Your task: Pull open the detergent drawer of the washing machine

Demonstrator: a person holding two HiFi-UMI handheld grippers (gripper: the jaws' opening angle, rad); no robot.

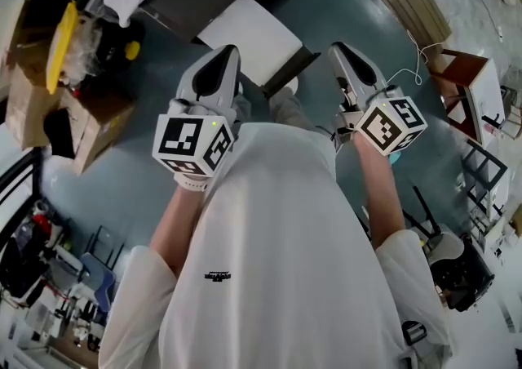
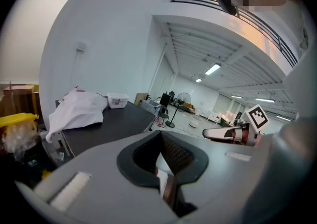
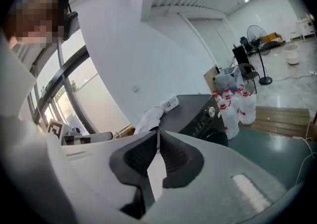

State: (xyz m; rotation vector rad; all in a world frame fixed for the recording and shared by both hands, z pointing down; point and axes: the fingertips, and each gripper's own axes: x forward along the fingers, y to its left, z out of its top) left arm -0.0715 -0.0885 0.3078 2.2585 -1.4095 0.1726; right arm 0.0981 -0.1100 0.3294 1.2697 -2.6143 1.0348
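While the dark grey box-shaped washing machine [image 3: 193, 106] stands ahead, well apart from both tools, its detergent drawer cannot be picked out on the front panel. Left claw [image 2: 159, 134] and right claw [image 3: 158, 133] are both clenched on nothing. Reaching in like this risks failure: a shut claw cannot catch the drawer front, and could instead strike the round silver knob [image 3: 211, 111] or drag the crumpled white cloth [image 3: 150, 118] off the lid.
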